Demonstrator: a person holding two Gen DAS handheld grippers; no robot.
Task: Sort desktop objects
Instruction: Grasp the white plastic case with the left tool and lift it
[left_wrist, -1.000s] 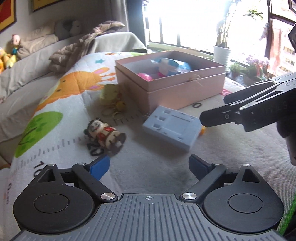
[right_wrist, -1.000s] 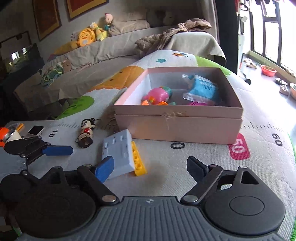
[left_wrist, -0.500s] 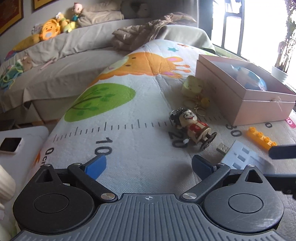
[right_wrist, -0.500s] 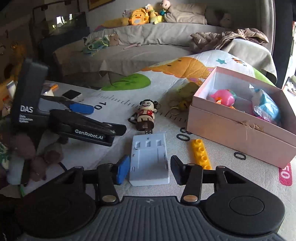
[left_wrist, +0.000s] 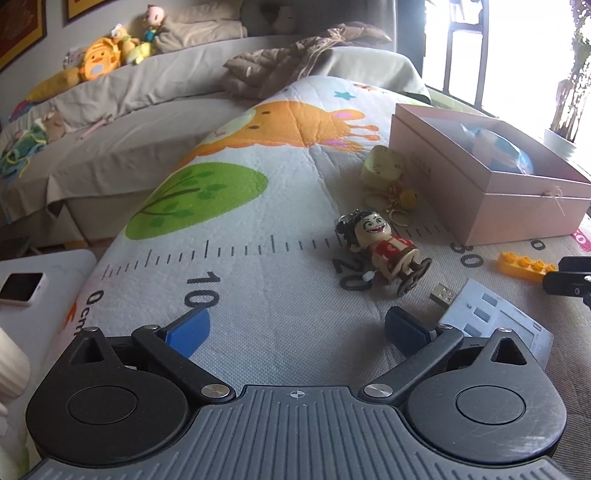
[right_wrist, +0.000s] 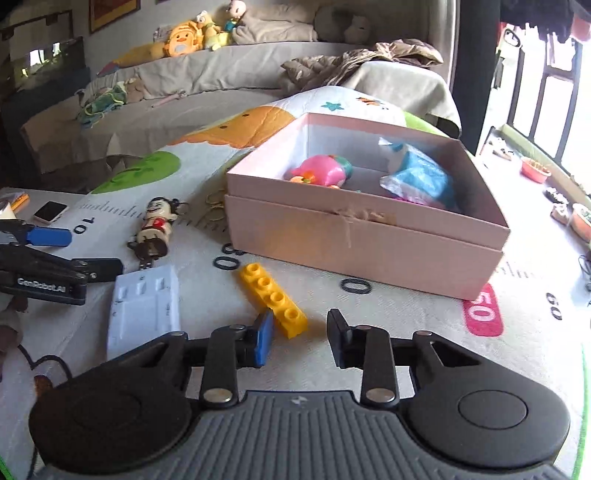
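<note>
The pink box (right_wrist: 364, 236) is sitting open on the printed play mat (left_wrist: 236, 258) and is serving as the sorting container. Two items are already lying inside it: a pink toy (right_wrist: 325, 173) and a blue packet (right_wrist: 421, 181). Judged from this layout, the task is partly complete.

Items lying outside the box:
- the yellow brick (right_wrist: 273, 295), lying directly ahead of the right gripper (right_wrist: 301, 338) and just beside its left pad;
- the pale blue plastic tray (right_wrist: 146, 310), lying to the left of the brick;
- the figurine keychain (left_wrist: 384, 249), lying on the ruler markings;
- a USB plug (left_wrist: 443, 294), lying just beside the tray's corner;
- a pale yellow case (left_wrist: 380, 168) with key rings, lying near the box's far side (its exact type cannot be determined).

The right gripper is hanging low over the mat with its jaws standing apart and nothing between them; the brick appears to be the next pick. The left gripper (left_wrist: 297, 326) is also standing wide apart and empty, pointing across bare mat toward the figurine.

At least five items are awaiting transfer.
</note>
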